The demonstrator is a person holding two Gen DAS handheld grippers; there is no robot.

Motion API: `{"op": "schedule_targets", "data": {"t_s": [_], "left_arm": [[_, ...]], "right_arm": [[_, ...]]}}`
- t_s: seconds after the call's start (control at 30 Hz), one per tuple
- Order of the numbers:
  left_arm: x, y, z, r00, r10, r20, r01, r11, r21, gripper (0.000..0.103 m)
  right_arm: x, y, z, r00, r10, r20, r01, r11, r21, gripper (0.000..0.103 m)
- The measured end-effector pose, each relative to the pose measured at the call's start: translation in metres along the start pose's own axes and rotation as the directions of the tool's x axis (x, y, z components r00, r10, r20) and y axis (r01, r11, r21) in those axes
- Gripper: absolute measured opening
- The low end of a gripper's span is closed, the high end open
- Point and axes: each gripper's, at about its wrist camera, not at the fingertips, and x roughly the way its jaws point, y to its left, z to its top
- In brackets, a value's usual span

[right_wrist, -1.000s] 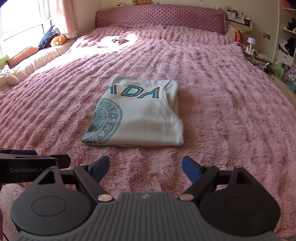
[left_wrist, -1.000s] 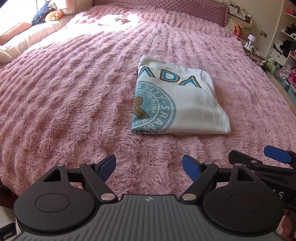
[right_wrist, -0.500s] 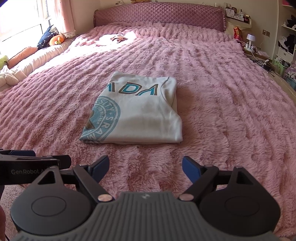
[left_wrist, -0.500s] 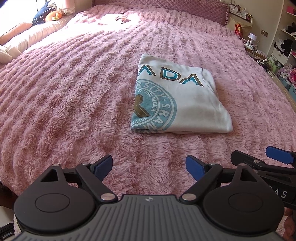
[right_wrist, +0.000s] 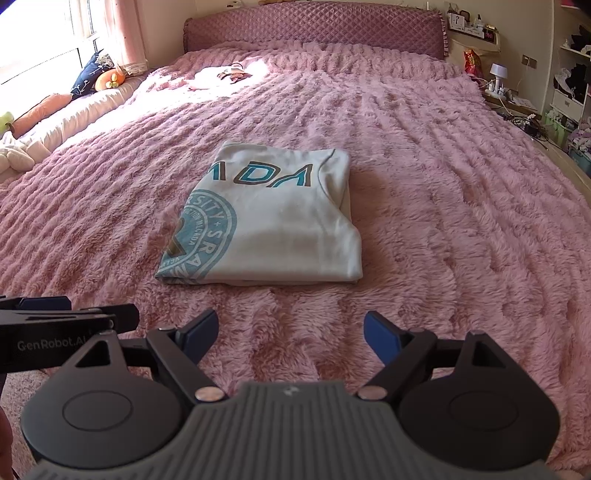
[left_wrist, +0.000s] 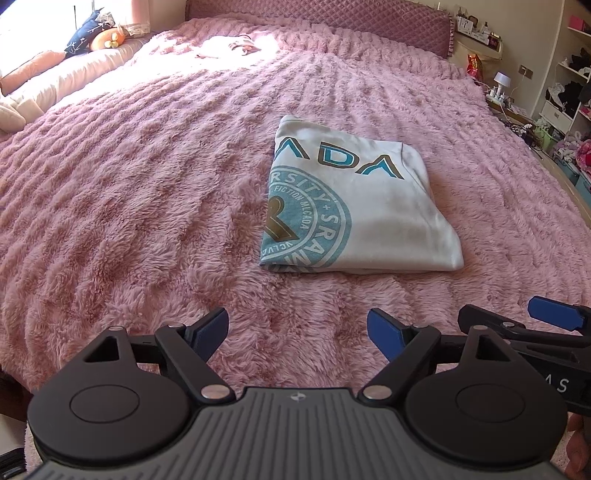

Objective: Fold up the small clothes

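A white T-shirt with a teal round print and teal letters lies folded into a flat rectangle on the pink fluffy bedspread, in the left wrist view (left_wrist: 354, 206) and the right wrist view (right_wrist: 266, 225). My left gripper (left_wrist: 297, 326) is open and empty, low over the bedspread, short of the shirt's near edge. My right gripper (right_wrist: 290, 328) is open and empty too, also short of the shirt. Each gripper shows at the edge of the other's view, the right one (left_wrist: 546, 325) and the left one (right_wrist: 55, 314).
The pink bedspread (right_wrist: 461, 229) covers the whole bed up to a quilted headboard (right_wrist: 314, 29). A small garment (right_wrist: 229, 74) lies far back in sunlight. Cushions and soft toys (right_wrist: 92, 77) line the left side. A nightstand and shelves (right_wrist: 517, 92) stand on the right.
Both grippers have drawn back slightly from the folded shirt and stay open. The shirt has not moved.
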Motion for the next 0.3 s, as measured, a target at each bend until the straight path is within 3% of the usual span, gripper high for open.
{"op": "schedule_targets", "data": {"t_s": [0.2,0.3], "left_arm": [[-0.0017,0.0053,-0.0028,0.998,-0.058,0.025,0.058,0.998,-0.013,0.098],[0.0007,0.0014,-0.0014,1.000,-0.030,0.006,0.030,1.000,-0.002,0.100]], "right_arm": [[0.0007,-0.0010,-0.0004,1.000,-0.010,0.002,0.009,1.000,0.005,0.082],[0.0009,-0.0008,-0.0009,1.000,-0.009,-0.001,0.009,1.000,0.007,0.082]]}}
